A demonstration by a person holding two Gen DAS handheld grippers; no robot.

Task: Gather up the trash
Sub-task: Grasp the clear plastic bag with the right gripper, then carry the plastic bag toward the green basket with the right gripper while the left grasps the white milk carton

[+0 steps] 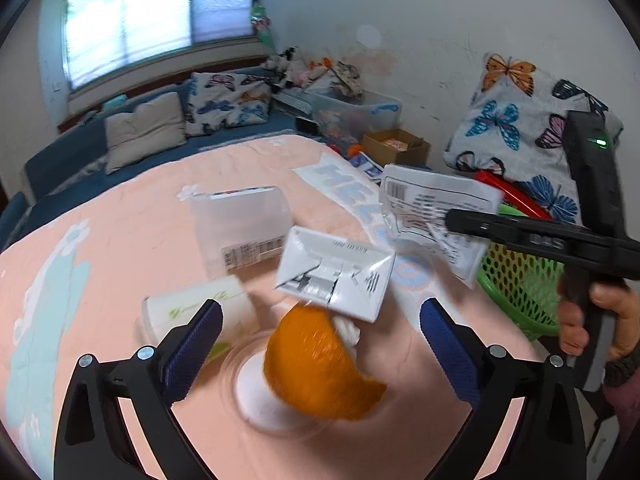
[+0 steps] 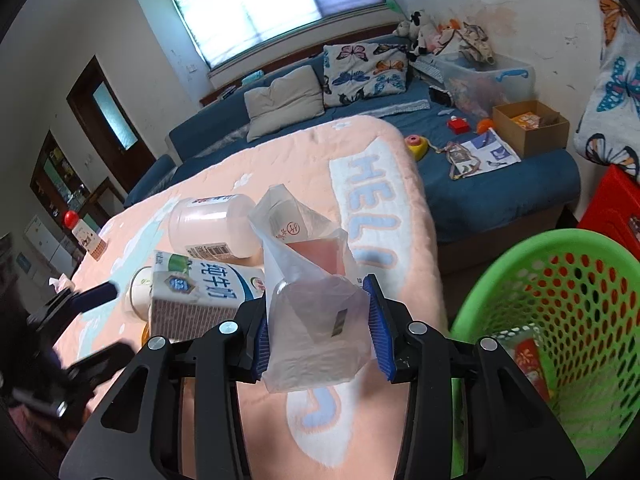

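Right gripper [image 2: 320, 326]: jaws narrowed onto a clear plastic bag [image 2: 310, 312], pads pressing both sides, held above the blanket's [image 2: 280, 160] right edge, beside the green basket [image 2: 560, 320]. Left gripper [image 1: 320, 344]: jaws wide, nothing between the pads, poised over an orange peel [image 1: 316, 364] lying, apparently in a clear dish, near the blanket's near edge. Behind the peel lie a carton [image 1: 336, 276], a cup [image 1: 192, 312] and a jar [image 1: 240, 228], toward the middle.

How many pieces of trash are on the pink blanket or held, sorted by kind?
Plastic jar: 1
Milk carton: 1
Paper cup: 1
Orange peel: 1
Plastic bag in the right gripper: 1
Total: 5
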